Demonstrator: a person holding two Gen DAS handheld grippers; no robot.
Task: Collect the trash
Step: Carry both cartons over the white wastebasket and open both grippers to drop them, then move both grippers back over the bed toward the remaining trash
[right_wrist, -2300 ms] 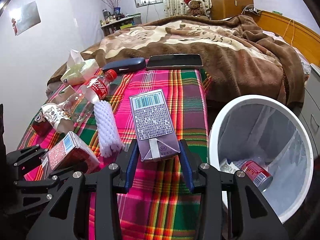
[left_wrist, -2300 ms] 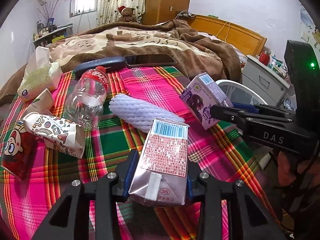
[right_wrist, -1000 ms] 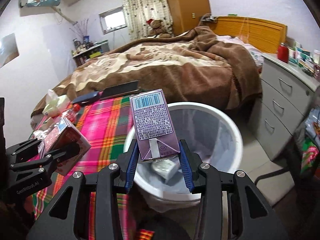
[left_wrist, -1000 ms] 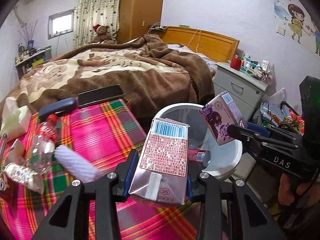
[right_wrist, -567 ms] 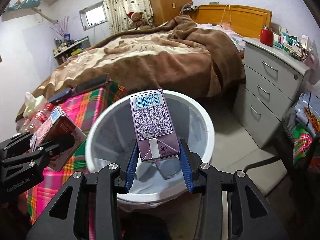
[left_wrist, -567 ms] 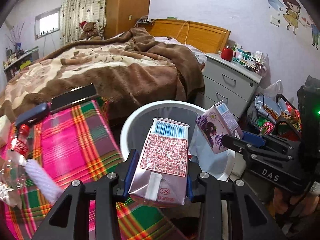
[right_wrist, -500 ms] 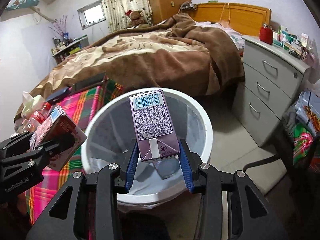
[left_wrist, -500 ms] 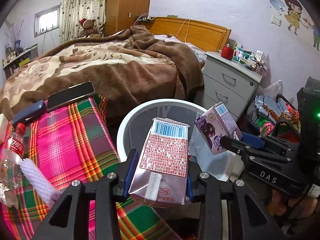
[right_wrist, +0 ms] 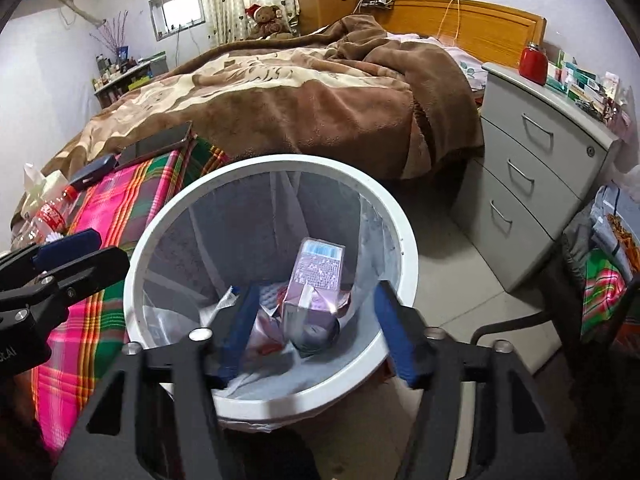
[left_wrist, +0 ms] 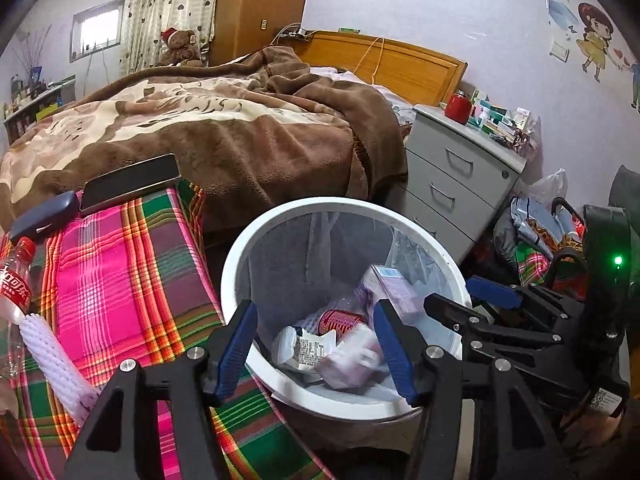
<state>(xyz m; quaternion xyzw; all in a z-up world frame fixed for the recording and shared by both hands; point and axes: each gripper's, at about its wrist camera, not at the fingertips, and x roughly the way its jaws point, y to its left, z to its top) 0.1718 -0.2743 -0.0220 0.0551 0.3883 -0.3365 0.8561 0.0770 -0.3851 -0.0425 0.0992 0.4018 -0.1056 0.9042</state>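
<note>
A white waste bin [left_wrist: 236, 264] [right_wrist: 404, 232] with a clear liner stands beside the plaid-covered table. My left gripper [left_wrist: 316, 342] hangs over the bin's near rim, its jaws opening with nothing between them. Below it lie a blurred pinkish carton [left_wrist: 354, 356], a red can [left_wrist: 340, 320] and a crumpled white wrapper [left_wrist: 298, 350]. My right gripper [right_wrist: 318, 326] is over the bin too, jaws opening and empty. The purple carton [right_wrist: 316, 280] lies in the bin among the other trash. A plastic cola bottle [left_wrist: 14, 284] and a white foam net sleeve [left_wrist: 52, 360] remain on the table.
The plaid cloth [left_wrist: 116, 280] also carries a phone [left_wrist: 128, 184] and a dark blue case [left_wrist: 44, 214]. A bed with a brown blanket [left_wrist: 240, 132] lies behind. A grey drawer unit [right_wrist: 536, 176] stands right of the bin, with bags [left_wrist: 540, 236] on the floor.
Both grippers have opened and let go of their cartons, which have dropped into the bin. Both hands have come in lower and closer over the bin.
</note>
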